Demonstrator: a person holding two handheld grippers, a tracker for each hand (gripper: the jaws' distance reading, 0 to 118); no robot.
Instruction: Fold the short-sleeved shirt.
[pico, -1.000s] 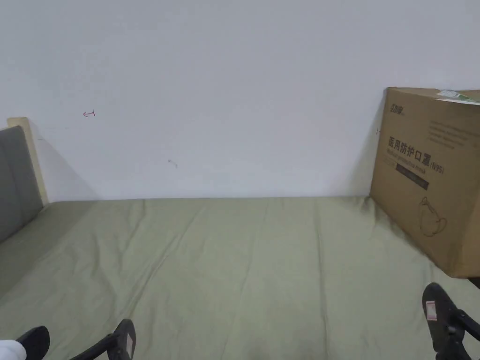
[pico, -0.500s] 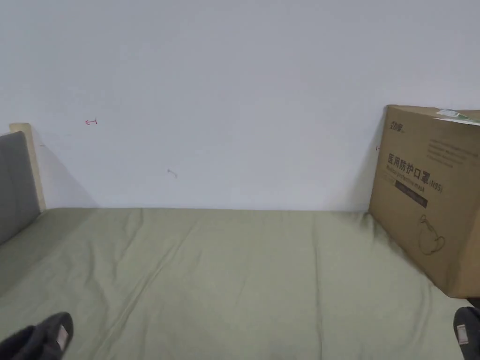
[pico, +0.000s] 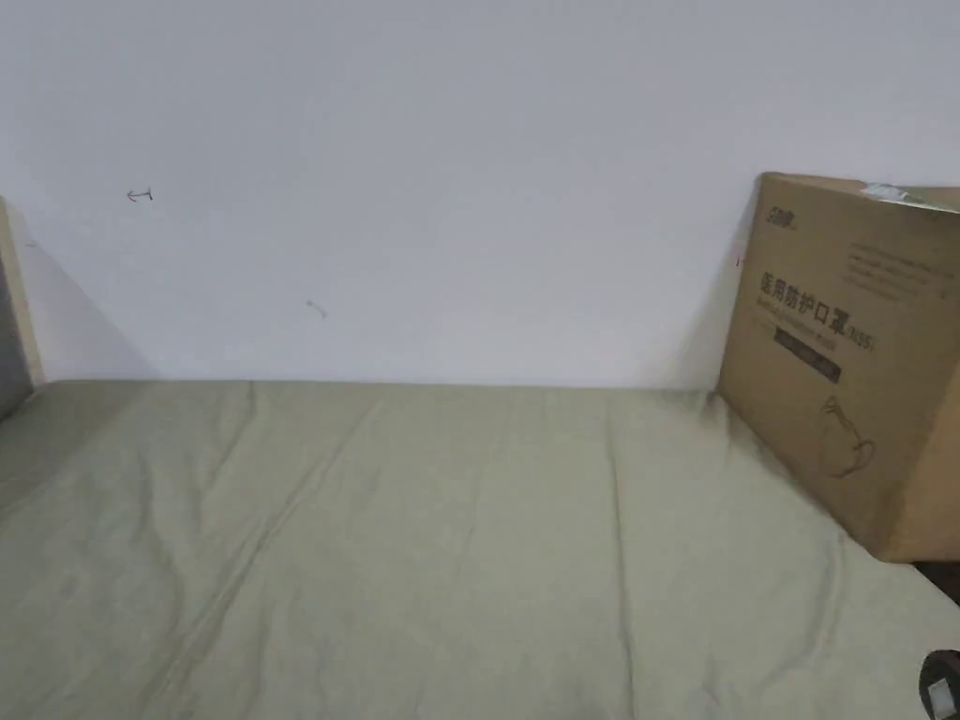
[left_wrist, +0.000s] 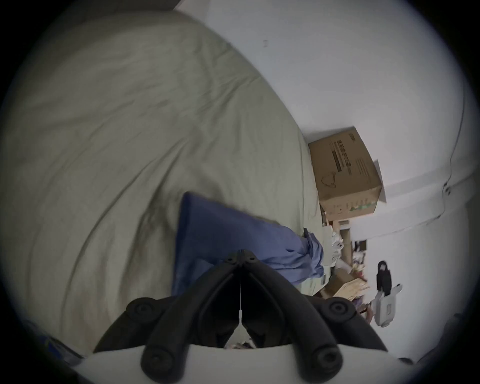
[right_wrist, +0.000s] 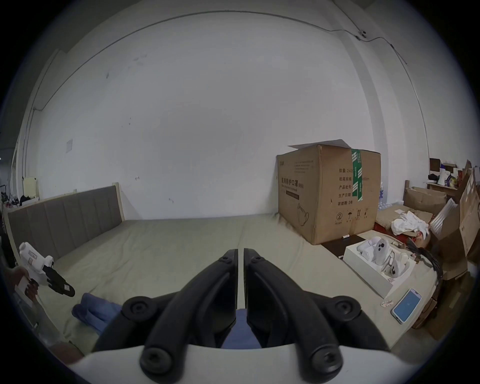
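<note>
Lying on the green sheet (left_wrist: 109, 135) near the bed's front edge, the blue shirt (left_wrist: 228, 233) sat crumpled, one flat panel spread toward the middle of the bed and a bunched end pointing toward the box (left_wrist: 345, 174). The left gripper (left_wrist: 241, 256) hovered just above the shirt, its jaws drawn together with no cloth between them. In the right gripper view the right gripper (right_wrist: 241, 253) had its jaws nearly together, a thin slit between the tips, holding nothing, and blue cloth showed low behind them. That view also caught the left gripper (right_wrist: 62, 285) far off at the left, held by a hand (right_wrist: 24, 279) over the bunched shirt (right_wrist: 96, 310). The box (right_wrist: 330, 194) stood on the bed against the wall (right_wrist: 194, 117), by the sheet's far right corner. A white tray (right_wrist: 363, 270) and a phone (right_wrist: 406, 305) lay on the bed's right end. The head view showed bare sheet (pico: 422, 544), the box (pico: 844, 356) and a dark gripper tip at the lower right corner.
</note>
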